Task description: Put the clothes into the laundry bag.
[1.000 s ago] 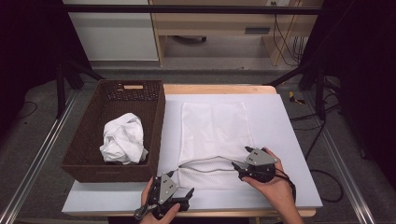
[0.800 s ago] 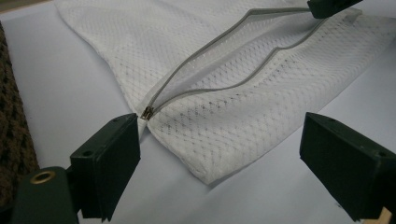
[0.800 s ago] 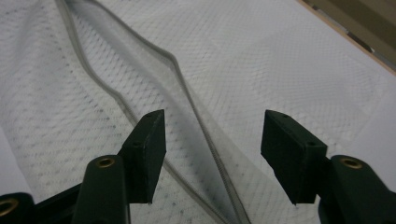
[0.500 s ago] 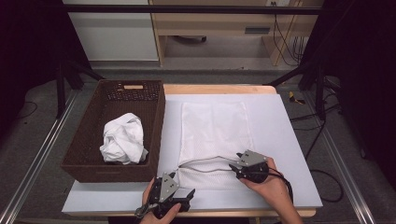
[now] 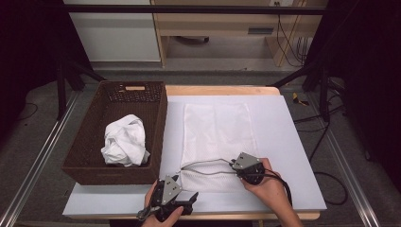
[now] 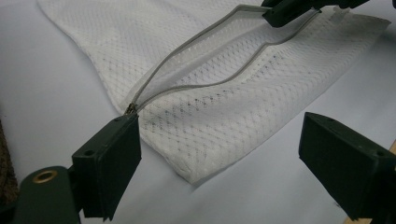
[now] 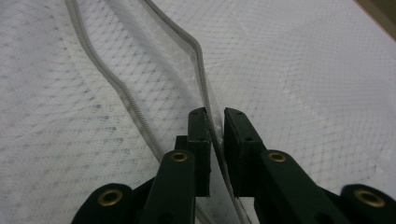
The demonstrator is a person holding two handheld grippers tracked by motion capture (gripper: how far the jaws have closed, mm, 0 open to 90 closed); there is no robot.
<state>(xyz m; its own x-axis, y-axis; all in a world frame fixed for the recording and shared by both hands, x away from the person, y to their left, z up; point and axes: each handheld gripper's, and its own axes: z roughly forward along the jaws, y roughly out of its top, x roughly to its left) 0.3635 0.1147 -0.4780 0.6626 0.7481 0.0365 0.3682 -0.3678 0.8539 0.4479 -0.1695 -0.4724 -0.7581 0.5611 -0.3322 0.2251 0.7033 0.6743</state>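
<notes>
Right gripper [image 7: 214, 126] just closed, pinching mesh bag [image 5: 215, 127] zipper edge; left gripper [image 6: 219, 154] spread — basket [image 5: 90, 137] (cloth inside) beside.

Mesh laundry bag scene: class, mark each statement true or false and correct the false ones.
1. The right gripper pinches one zipper edge of the mesh bag. True; its jaws have just been closing.
2. The left gripper holds the bag. False: open, beside the zipper's end.
3. The white cloth lies in the wicker basket. True.
4. The bag's zipper is fully closed. False: it gapes open.
</notes>
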